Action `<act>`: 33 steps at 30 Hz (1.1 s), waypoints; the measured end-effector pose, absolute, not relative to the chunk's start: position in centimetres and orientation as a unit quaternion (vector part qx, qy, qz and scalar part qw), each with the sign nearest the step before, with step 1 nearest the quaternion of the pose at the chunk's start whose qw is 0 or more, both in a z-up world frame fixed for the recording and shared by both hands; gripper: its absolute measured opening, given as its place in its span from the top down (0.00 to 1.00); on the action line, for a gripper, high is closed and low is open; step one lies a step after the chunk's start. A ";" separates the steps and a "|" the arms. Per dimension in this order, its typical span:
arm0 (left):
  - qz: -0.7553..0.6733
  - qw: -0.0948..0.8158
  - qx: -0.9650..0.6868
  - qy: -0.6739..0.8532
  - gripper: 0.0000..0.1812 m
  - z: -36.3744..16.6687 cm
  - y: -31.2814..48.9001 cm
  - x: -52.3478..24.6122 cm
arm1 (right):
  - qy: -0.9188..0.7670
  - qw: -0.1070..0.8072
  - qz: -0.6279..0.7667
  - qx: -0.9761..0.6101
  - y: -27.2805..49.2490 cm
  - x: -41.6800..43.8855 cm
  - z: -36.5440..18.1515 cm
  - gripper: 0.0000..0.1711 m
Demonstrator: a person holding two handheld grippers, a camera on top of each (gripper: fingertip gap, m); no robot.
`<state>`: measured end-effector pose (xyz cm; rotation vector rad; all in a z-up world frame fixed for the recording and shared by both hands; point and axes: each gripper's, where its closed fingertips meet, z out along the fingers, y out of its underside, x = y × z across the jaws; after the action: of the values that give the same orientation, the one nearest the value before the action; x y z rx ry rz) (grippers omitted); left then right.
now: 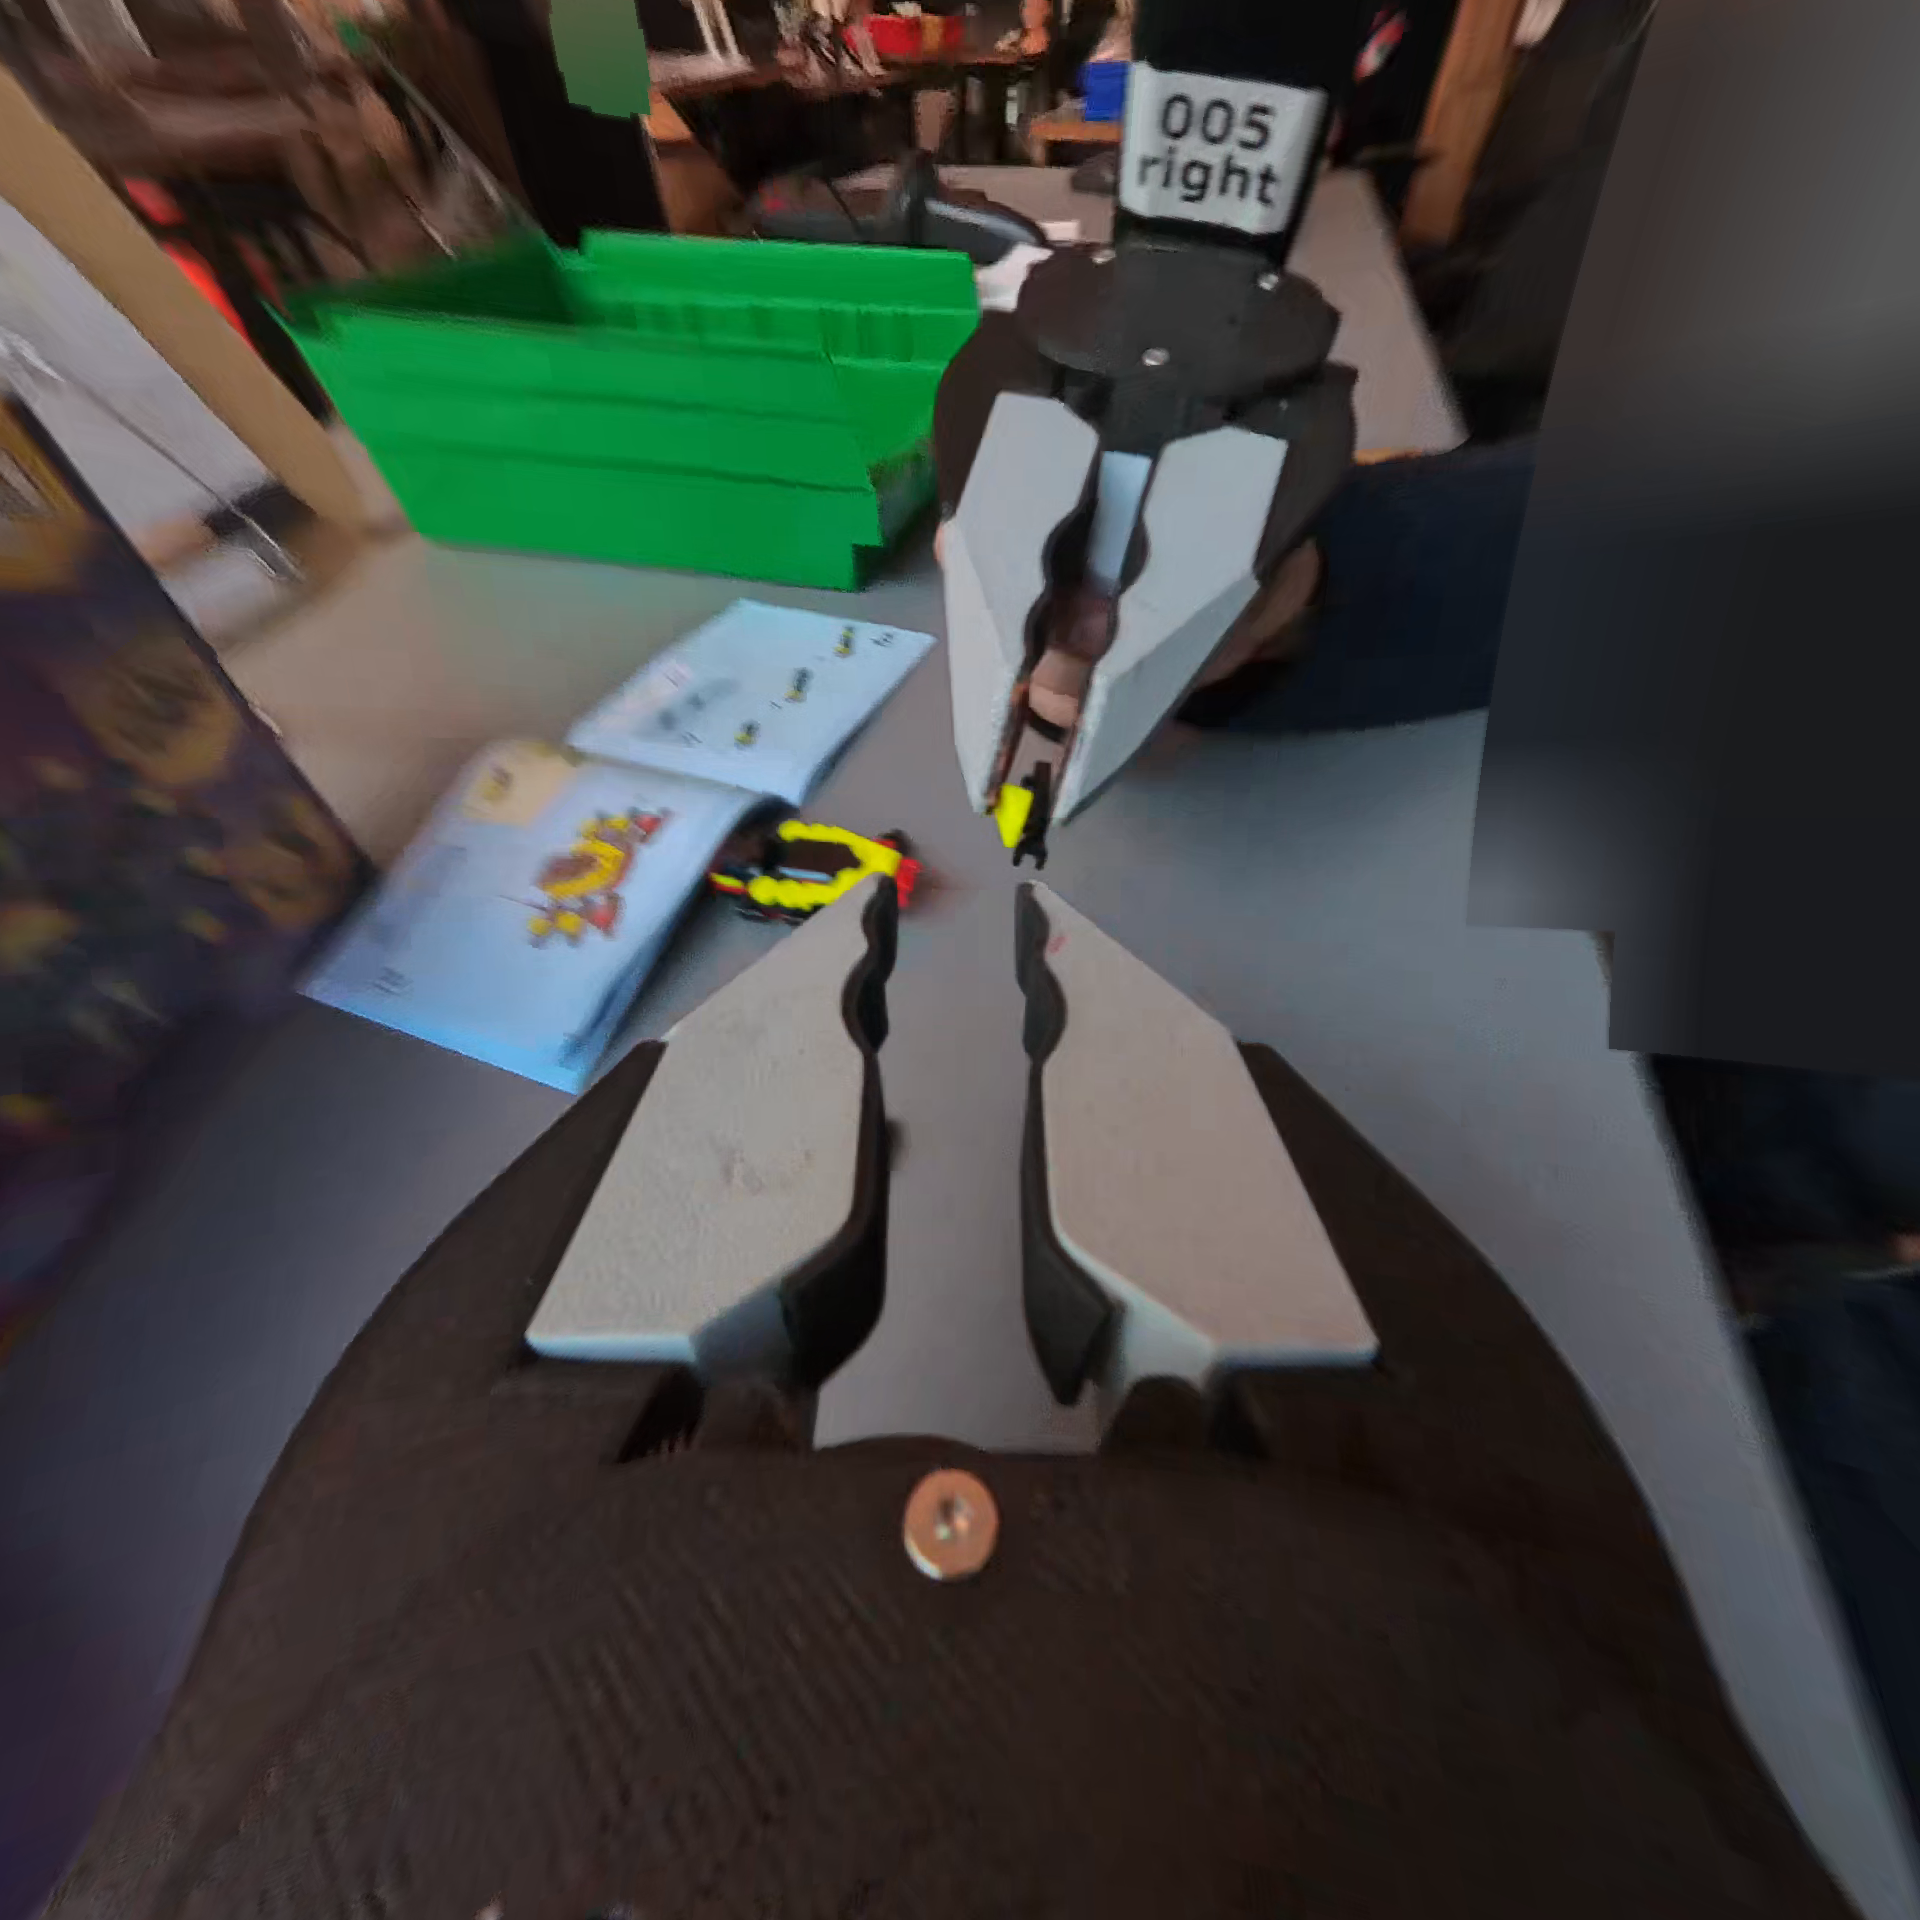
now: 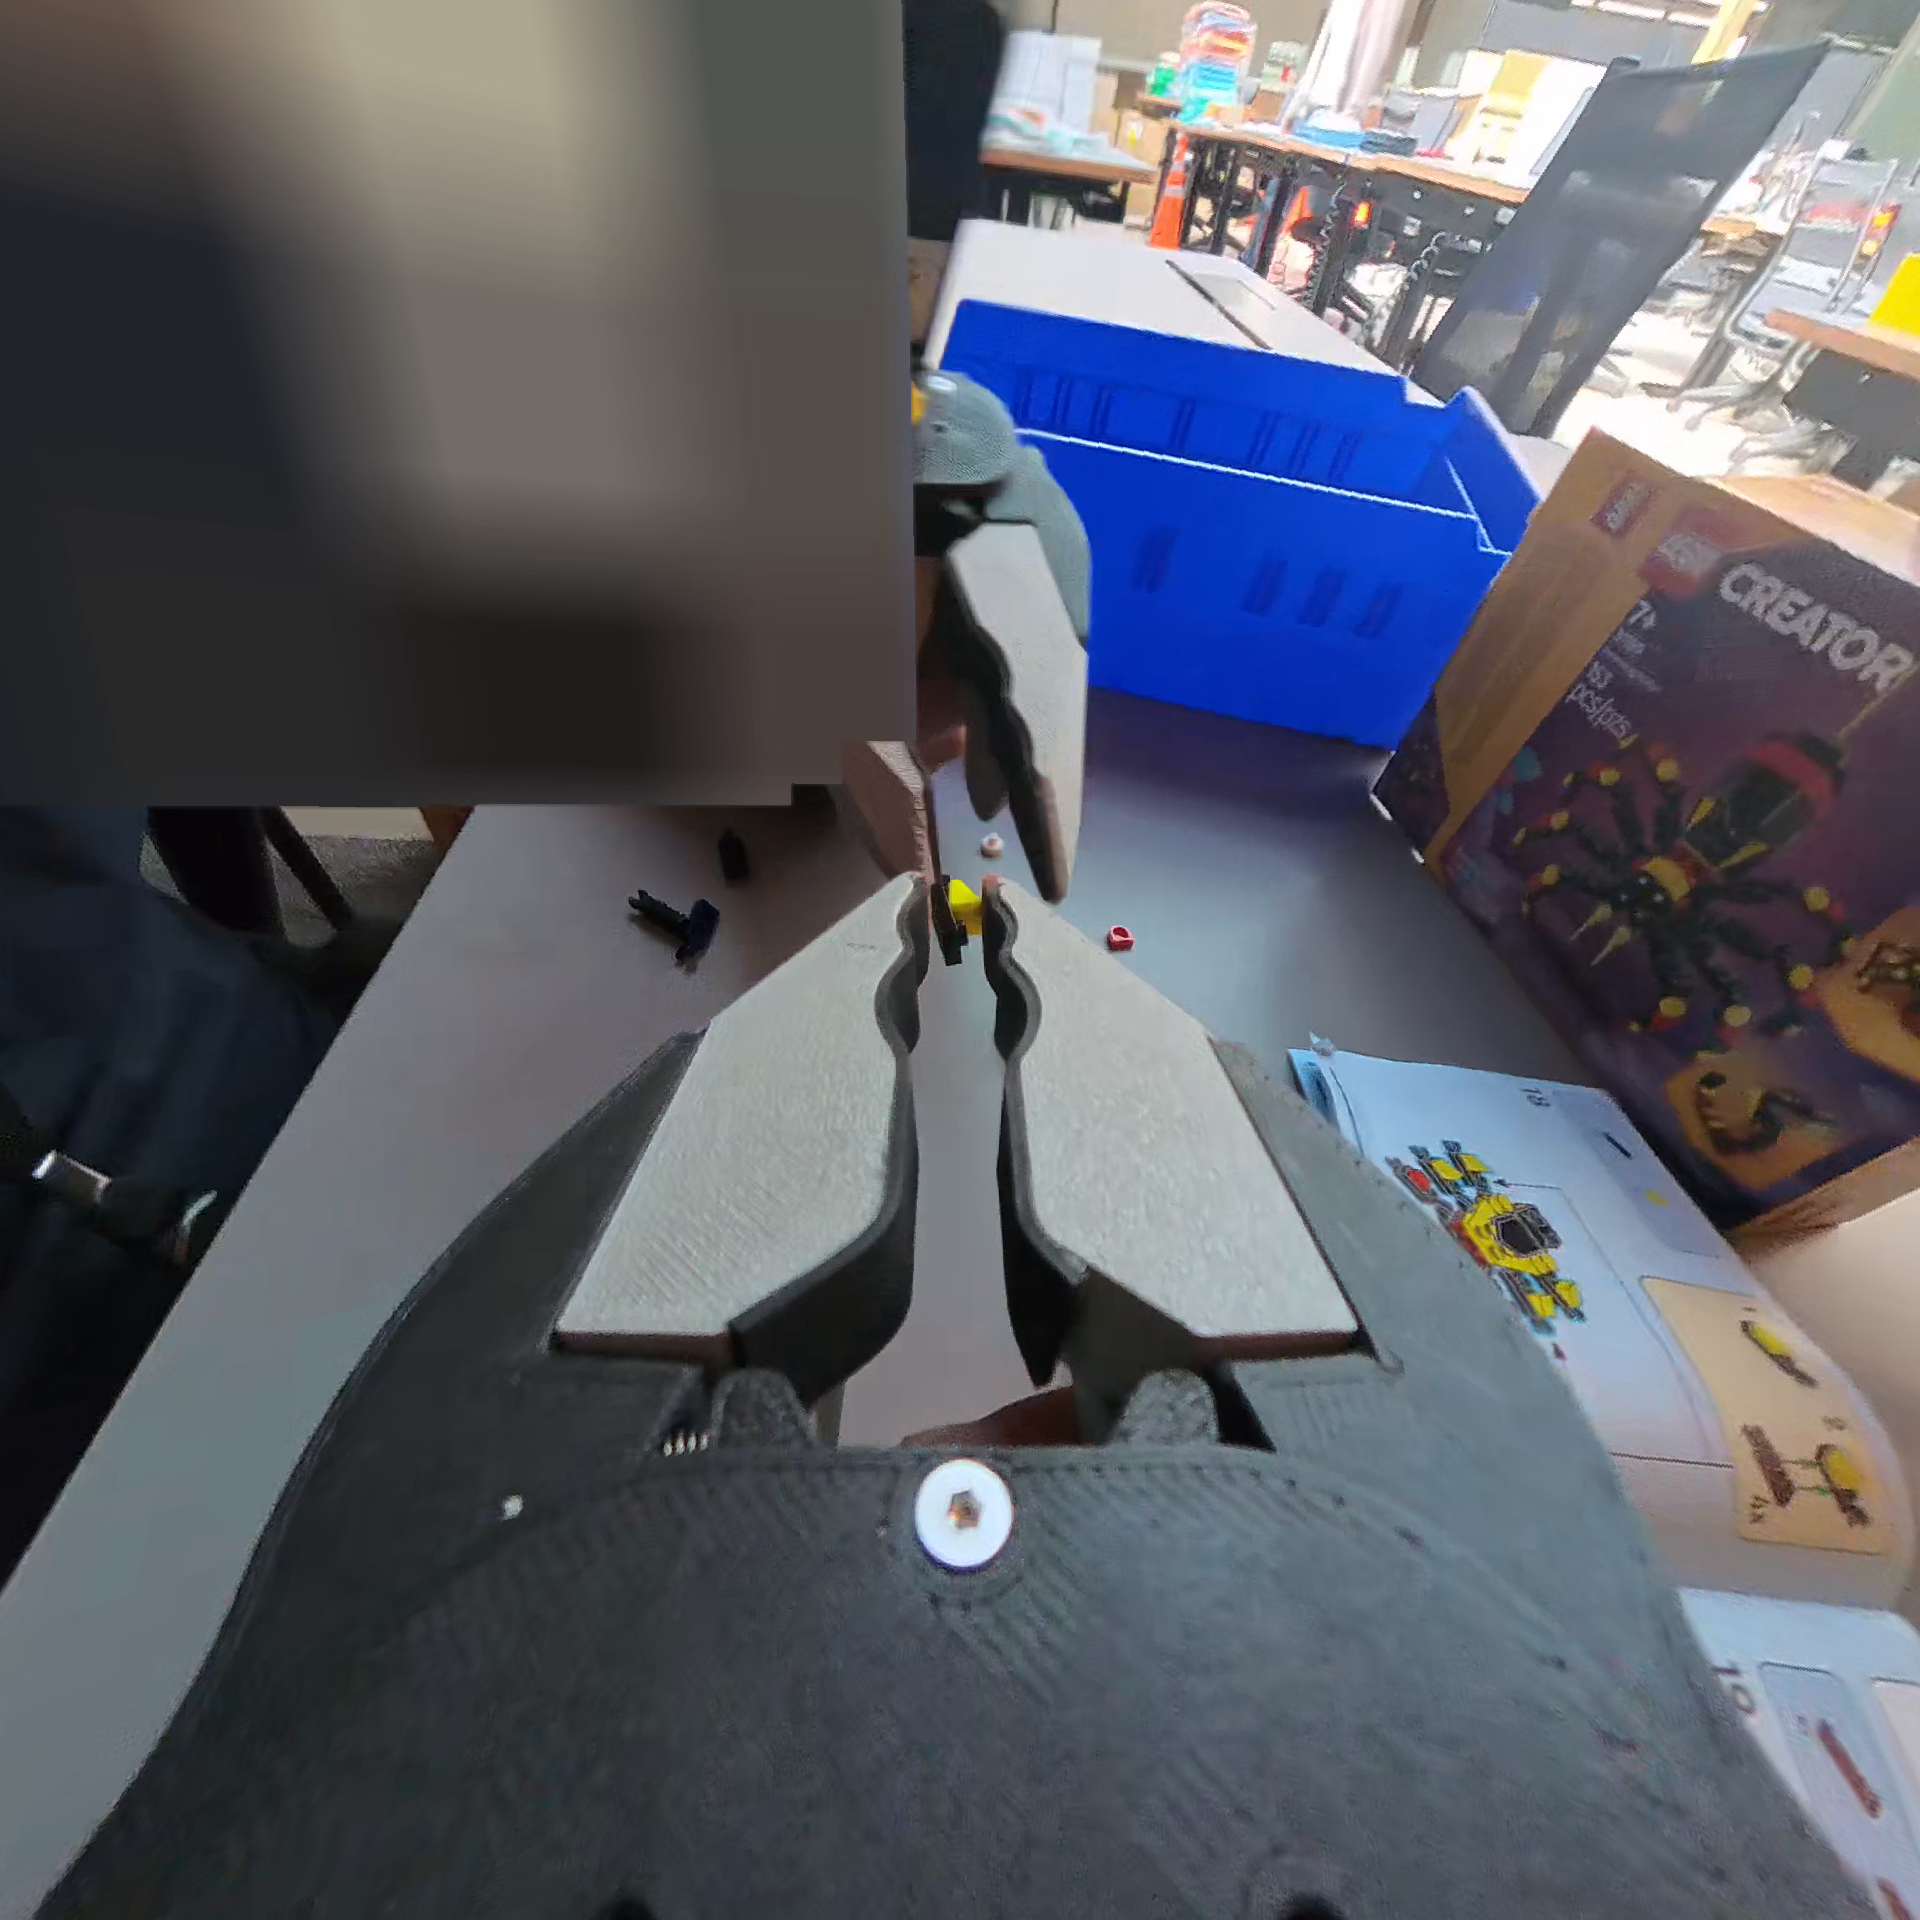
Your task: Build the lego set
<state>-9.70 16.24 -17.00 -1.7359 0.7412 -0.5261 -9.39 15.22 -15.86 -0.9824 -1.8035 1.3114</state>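
My right gripper [image 2: 956,899] is shut on a small yellow and black lego piece [image 2: 961,914], held at its fingertips above the grey table [image 2: 520,1039]. In the left wrist view the right gripper [image 1: 1023,821] points down with that piece [image 1: 1010,816] in its tips. My left gripper [image 1: 956,899] is open and empty, its tips just below and close to the held piece. One of its fingers [image 2: 1023,727] shows across from the right gripper. A part-built yellow, black and red lego model [image 1: 816,868] lies on the table left of the left fingertips.
An open instruction booklet [image 1: 623,831] lies left of the model. A green bin [image 1: 644,416] stands behind it and a blue bin [image 2: 1247,520] at the far side. The lego box [image 2: 1704,831] stands at the right. Loose black [image 2: 675,920] and red [image 2: 1119,937] pieces lie on the table. The tips of both grippers are at nearly the same place.
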 end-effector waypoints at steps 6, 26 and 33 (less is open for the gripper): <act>-0.043 0.641 -0.656 0.396 0.94 -15.5 15.7 -8.6 | -0.674 0.349 0.518 -0.394 15.2 -9.9 -15.5 0.96; -0.065 0.644 -0.633 0.425 0.98 -15.3 14.6 -7.8 | -0.695 0.380 0.515 -0.328 13.9 -8.9 -14.5 0.96; -0.058 0.648 -0.631 0.423 0.98 -15.1 14.7 -8.1 | -0.717 0.392 0.480 -0.318 14.5 -8.4 -14.8 0.92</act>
<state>-8.13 14.65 -15.09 -1.4345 0.9629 -0.1323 -8.40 14.55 -14.84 -0.8080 -1.8209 1.2200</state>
